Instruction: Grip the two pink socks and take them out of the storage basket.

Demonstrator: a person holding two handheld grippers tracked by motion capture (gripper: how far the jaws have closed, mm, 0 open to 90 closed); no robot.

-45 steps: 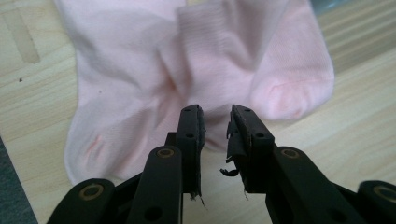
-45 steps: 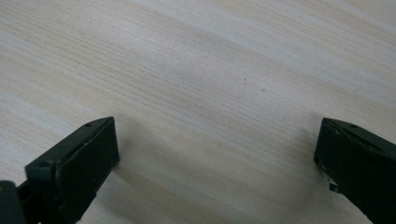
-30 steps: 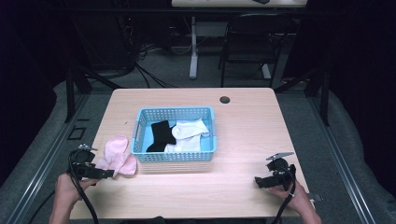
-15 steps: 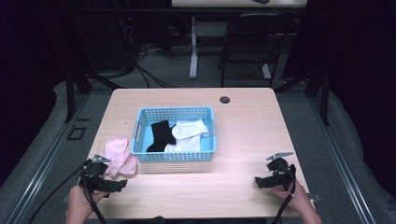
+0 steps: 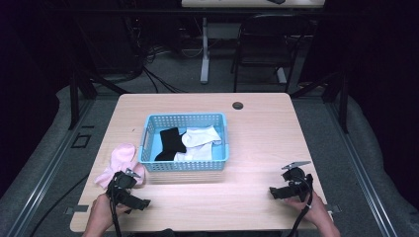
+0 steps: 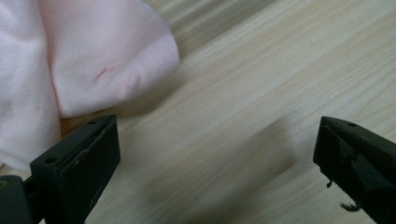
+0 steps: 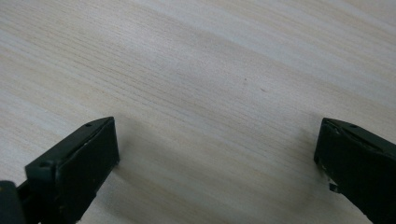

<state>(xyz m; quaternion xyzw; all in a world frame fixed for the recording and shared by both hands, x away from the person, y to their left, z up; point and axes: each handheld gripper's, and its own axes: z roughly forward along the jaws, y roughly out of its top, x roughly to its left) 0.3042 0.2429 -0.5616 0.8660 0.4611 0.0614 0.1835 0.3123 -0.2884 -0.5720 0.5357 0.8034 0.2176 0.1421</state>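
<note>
Since a second ago, the left gripper (image 5: 132, 193) has drawn back toward the table's near edge, off the pink sock (image 5: 117, 163); the right gripper (image 5: 289, 186) stays put. Left gripper view: jaws wide apart, the pink sock (image 6: 70, 60) just beyond one jaw. Right gripper view: jaws spread over bare table (image 7: 210, 93).

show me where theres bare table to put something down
Bare wood lies right of the blue basket out to the right gripper, behind the basket around the grommet, and along the front between both grippers. Crowded: front-left, with pink sock and left gripper.
</note>
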